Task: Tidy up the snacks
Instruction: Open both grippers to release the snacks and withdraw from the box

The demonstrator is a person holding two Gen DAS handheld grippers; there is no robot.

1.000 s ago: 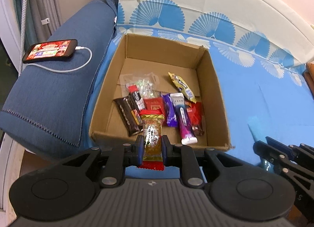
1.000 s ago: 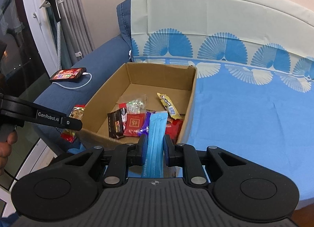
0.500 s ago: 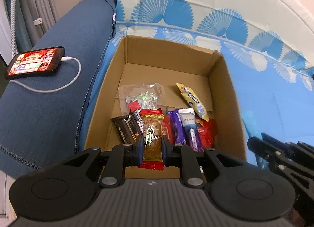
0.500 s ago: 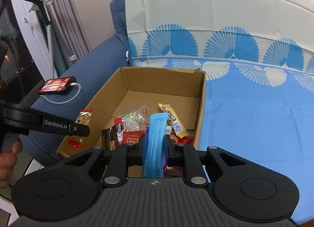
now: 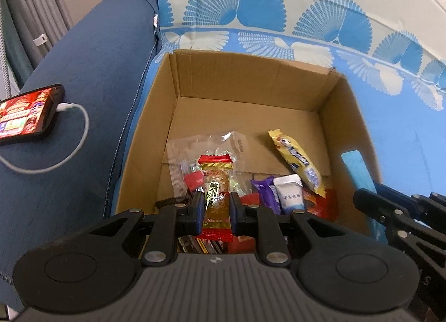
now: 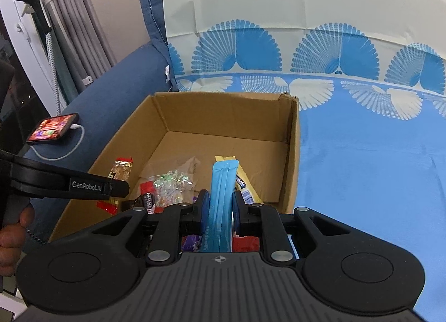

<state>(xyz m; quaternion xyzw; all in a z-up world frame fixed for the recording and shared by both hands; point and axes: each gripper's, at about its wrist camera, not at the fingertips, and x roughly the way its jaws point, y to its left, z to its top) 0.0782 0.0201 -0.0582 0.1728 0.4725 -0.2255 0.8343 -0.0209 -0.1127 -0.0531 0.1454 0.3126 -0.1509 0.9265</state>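
Note:
An open cardboard box [image 5: 251, 82] [image 6: 223, 115] stands on the blue sofa seat and holds several wrapped snacks. My left gripper [image 5: 216, 207] is shut on a gold and red snack pack [image 5: 216, 182] above the box's near left part. My right gripper [image 6: 220, 205] is shut on a long light-blue sachet [image 6: 223, 191], held upright over the box's near right side. In the left wrist view the sachet [image 5: 355, 166] shows at the box's right wall, with the right gripper's fingers [image 5: 390, 210] below it. The right wrist view shows the left gripper's arm [image 6: 69, 182] with the gold pack [image 6: 121, 171].
A phone [image 5: 25, 114] [image 6: 53, 128] on a white cable lies on the dark blue armrest left of the box. Inside are a yellow bar [image 5: 295, 157], a clear candy bag [image 5: 211, 146], purple and white packs [image 5: 287, 193]. A hand [image 6: 11, 230] grips the left tool.
Both grippers have moved forward over the box with their snacks still held. The box now looms larger and the phone has slid toward the left edge.

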